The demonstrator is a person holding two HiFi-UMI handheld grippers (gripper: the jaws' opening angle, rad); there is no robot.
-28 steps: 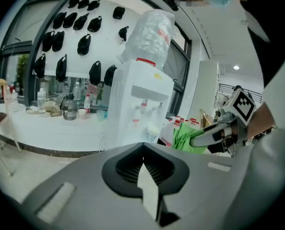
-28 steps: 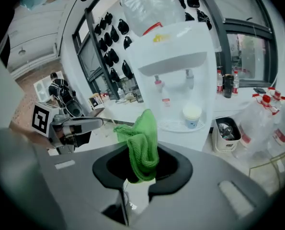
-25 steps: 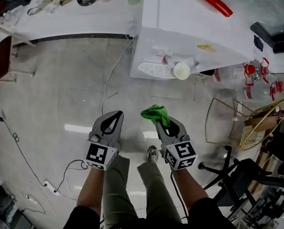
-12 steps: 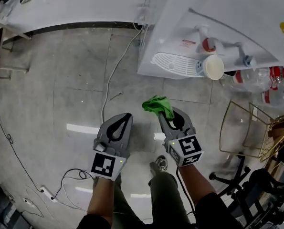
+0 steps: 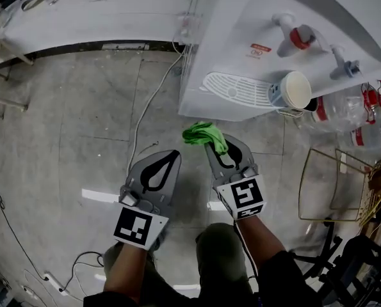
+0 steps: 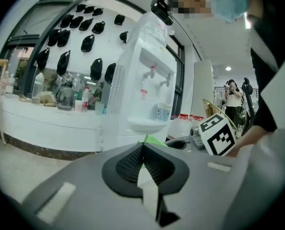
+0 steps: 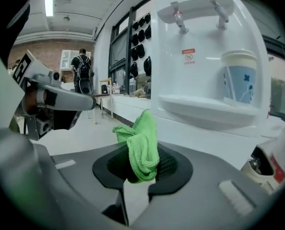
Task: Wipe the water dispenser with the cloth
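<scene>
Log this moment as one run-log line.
phase: pre-wipe | right tongs: shut on green cloth | left tongs: shut, empty | water dispenser: ahead, not yet touched

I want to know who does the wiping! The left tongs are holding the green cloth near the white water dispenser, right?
Not quite. The green cloth is pinched in the right tongs, not the left, as the right gripper view shows. The left tongs are shut on nothing. The rest is right: the white water dispenser stands close in front.

Cup (image 5: 296, 90) on water dispenser (image 5: 241, 18) tray (image 5: 232, 87)
</scene>
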